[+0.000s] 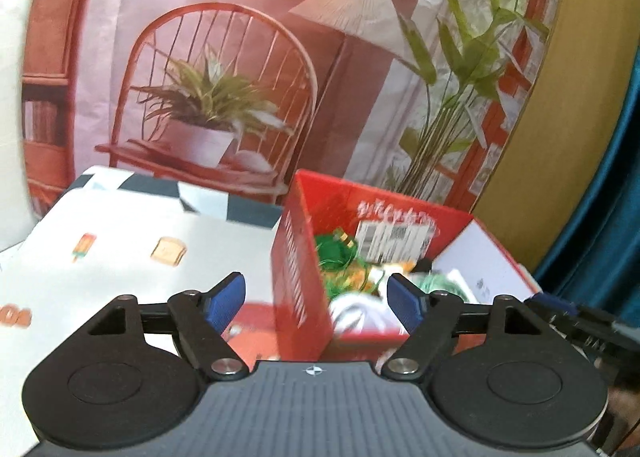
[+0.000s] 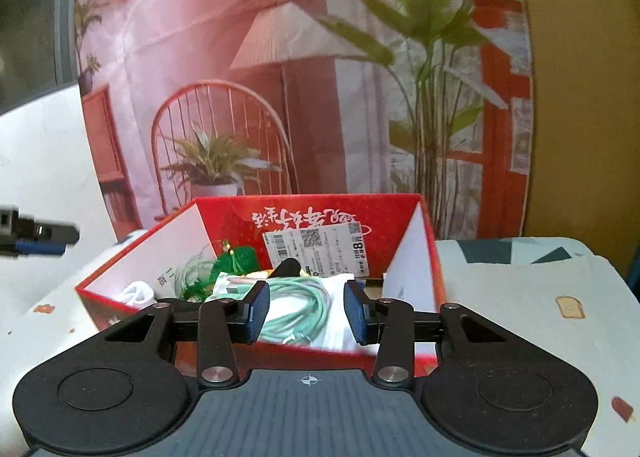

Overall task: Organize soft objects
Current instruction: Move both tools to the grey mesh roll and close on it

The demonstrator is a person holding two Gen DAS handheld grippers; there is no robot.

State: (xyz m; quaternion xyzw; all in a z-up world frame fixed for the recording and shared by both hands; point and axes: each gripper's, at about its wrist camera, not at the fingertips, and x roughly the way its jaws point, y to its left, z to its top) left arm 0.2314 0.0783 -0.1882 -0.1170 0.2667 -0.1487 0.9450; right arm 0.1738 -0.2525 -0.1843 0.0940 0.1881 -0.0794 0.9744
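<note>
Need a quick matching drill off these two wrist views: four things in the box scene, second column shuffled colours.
Things:
1. box
2. coiled cable
3. tassel
4. gripper pads

Colours:
A. blue
B. red
C. dark green
D. pale mint green

Pairs: 1-B, 2-D, 3-C, 4-A
</note>
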